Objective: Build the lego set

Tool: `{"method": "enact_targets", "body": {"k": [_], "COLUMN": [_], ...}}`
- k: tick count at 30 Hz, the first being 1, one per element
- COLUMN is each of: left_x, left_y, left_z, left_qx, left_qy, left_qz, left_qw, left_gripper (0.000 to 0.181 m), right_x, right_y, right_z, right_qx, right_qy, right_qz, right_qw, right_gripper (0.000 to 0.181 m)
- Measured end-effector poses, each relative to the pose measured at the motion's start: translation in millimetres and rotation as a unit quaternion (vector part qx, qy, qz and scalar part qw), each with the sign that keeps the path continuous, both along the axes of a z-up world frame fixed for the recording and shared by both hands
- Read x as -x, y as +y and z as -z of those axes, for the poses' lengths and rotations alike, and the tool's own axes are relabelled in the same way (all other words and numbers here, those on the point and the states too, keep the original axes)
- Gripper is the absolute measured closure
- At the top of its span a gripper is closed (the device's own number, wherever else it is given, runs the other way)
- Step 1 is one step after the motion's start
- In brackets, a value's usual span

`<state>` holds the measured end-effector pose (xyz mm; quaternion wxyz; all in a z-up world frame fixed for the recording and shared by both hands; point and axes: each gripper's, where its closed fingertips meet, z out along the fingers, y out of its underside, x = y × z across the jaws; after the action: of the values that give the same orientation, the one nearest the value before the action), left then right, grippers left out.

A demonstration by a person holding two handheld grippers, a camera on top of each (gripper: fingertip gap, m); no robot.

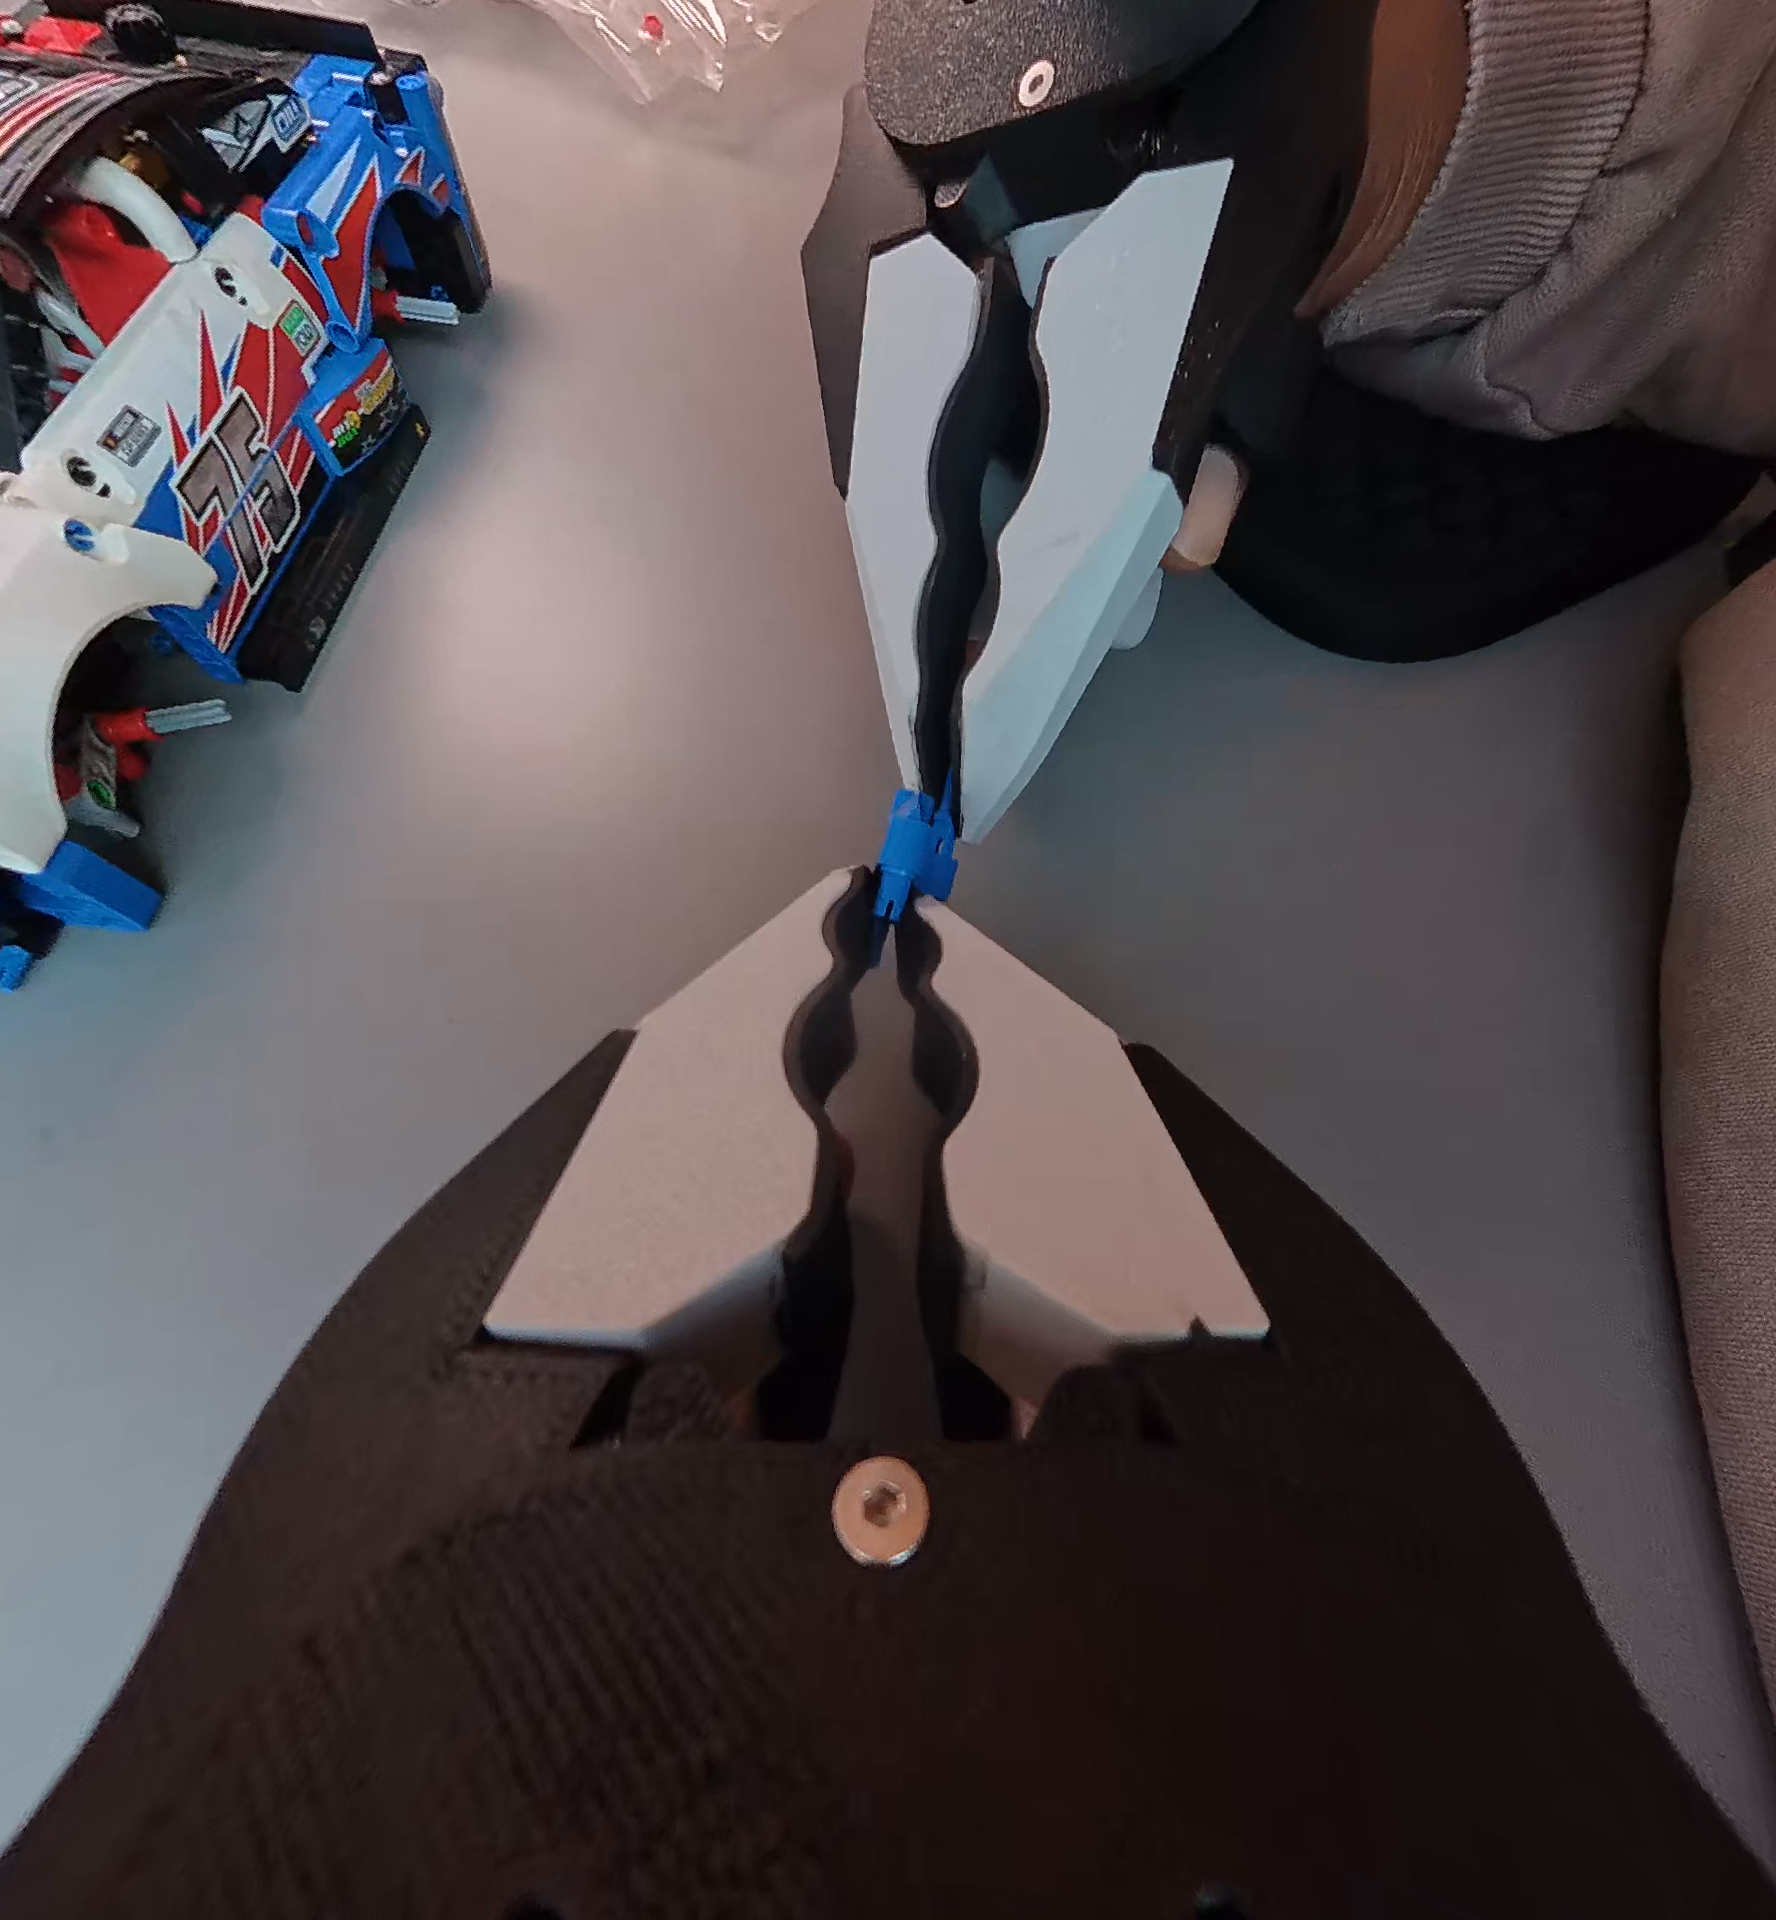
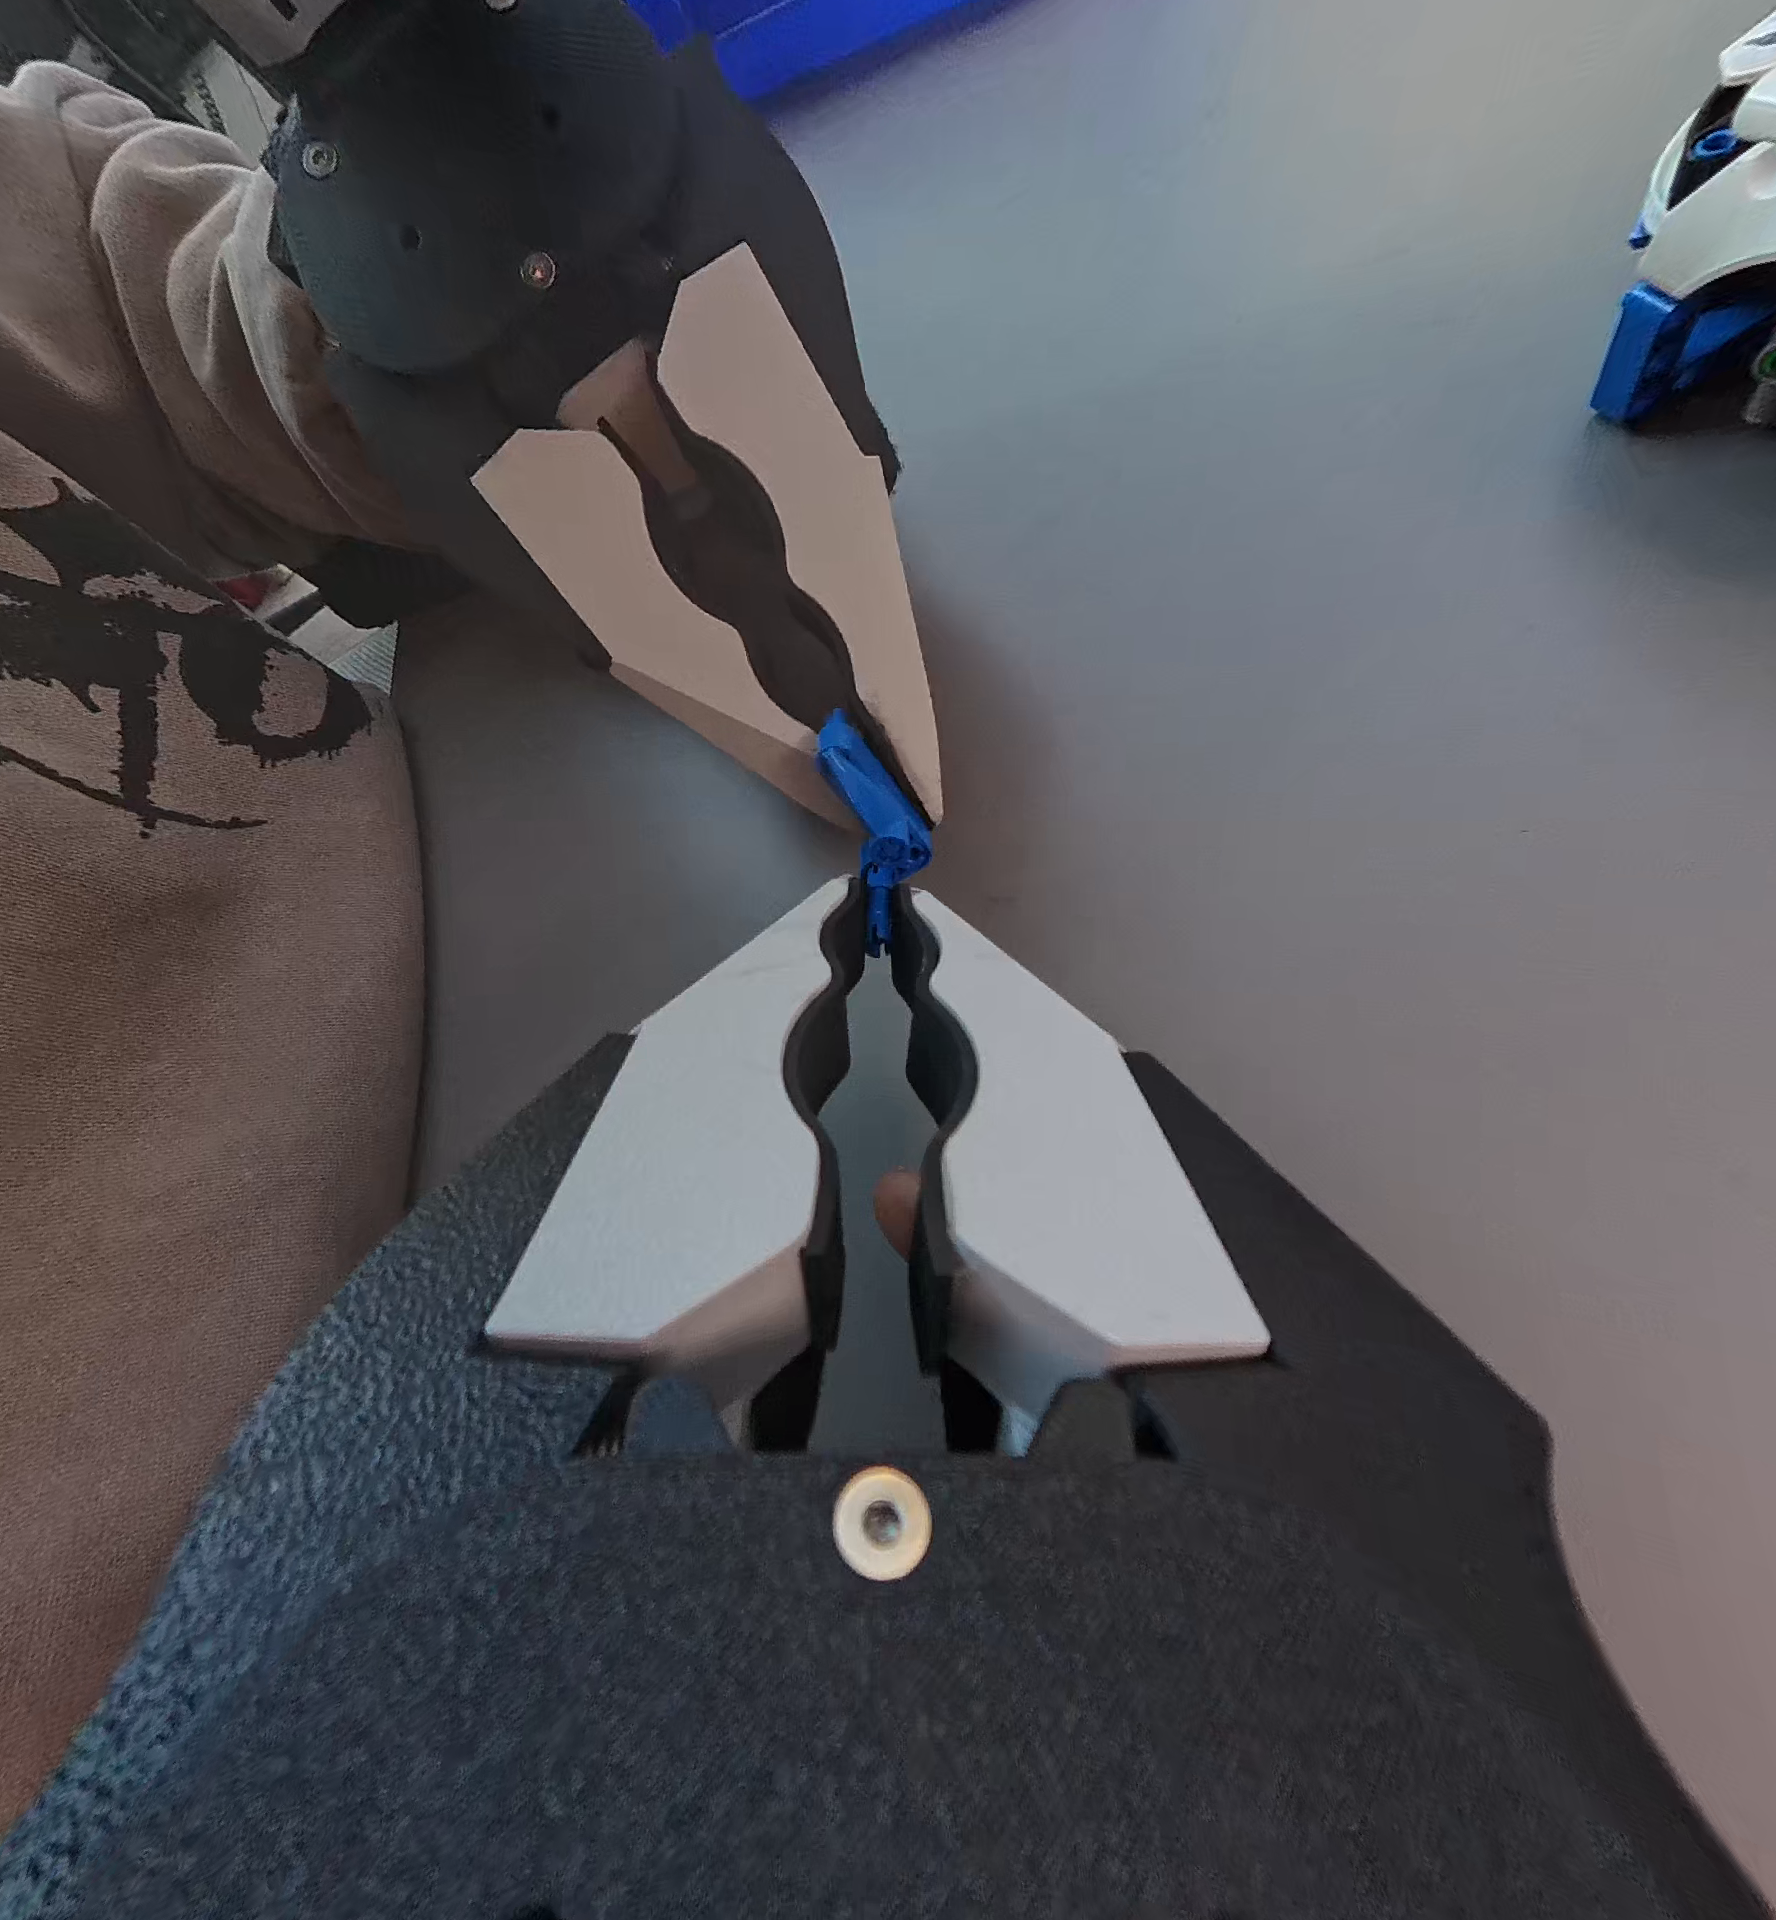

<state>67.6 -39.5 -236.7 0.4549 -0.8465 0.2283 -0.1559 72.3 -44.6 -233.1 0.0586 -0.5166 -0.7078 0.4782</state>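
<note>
- The left gripper has its fingers pinched nearly together at the tips on the thin end of a small blue peg; the peg's long axis runs straight out along the fingers.
- Seen from the other side, the right gripper is closed the same way, tips clamped on a thin blue stub, with a gap left only farther back between the wavy pads.
- Just beyond both sets of tips sits a chunkier blue connector, the meeting point: the two grippers come at it head-on from opposite sides, tip to tip, held up off the counter.
- My guess is the coming move is a push along that shared line to seat peg into connector; whether they are already fully joined I cannot tell, the pieces are too small.
- Farther off from the connector, on the counter, stands the half-built race car, white, blue and red, untouched.
- Past the car lies a clear plastic bag.
</note>
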Motion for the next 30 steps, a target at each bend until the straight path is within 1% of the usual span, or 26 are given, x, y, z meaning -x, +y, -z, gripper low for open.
{"method": "enact_targets", "body": {"k": [4,10,12,15,23,25,28,30], "left_x": [0.2,0.4,-0.2,-2.4,-3.3,-3.2,-1.1,-3.4], "left_y": [0.4,0.4,0.2,-0.5,0.6,0.9,1.5,0.2], "left_z": [1.9,1.3,0.3,1.5,-3.8,-4.3,-2.0,-0.8], "left_qx": [0.006,0.024,0.026,0.024,0.003,-0.002,0.004,0.008], "left_qy": [0.002,-0.033,-0.043,-0.03,-0.03,-0.025,-0.02,-0.018], "left_qz": [-0.005,-0.01,-0.008,-0.003,-0.006,-0.007,-0.013,-0.006], "left_qw": [1.0,0.999,0.999,0.999,1.0,1.0,1.0,1.0], "left_gripper": [0.181,0.181,0.181,0.181,0.181,0.181,0.181,0.181], "right_x": [-0.1,0.2,-0.8,-2.8,-3.8,-3.6,-1.6,-4.9], "right_y": [0.4,0.6,0.5,-0.3,-0.3,-0.1,0.4,-1.7], "right_z": [2.2,1.5,0.9,2.5,-2.9,-2.5,0.2,1.7], "right_qx": [-0.036,-0.098,-0.099,-0.103,-0.028,-0.034,-0.088,-0.086], "right_qy": [0.01,0.05,0.051,0.043,0.02,0.022,0.046,0.042], "right_qz": [-0.006,-0.027,-0.031,-0.036,-0.023,-0.023,-0.027,-0.04], "right_qw": [0.999,0.994,0.993,0.993,0.999,0.999,0.995,0.995], "right_gripper": [0.18,0.18,0.18,0.18,0.18,0.18,0.18,0.18]}}
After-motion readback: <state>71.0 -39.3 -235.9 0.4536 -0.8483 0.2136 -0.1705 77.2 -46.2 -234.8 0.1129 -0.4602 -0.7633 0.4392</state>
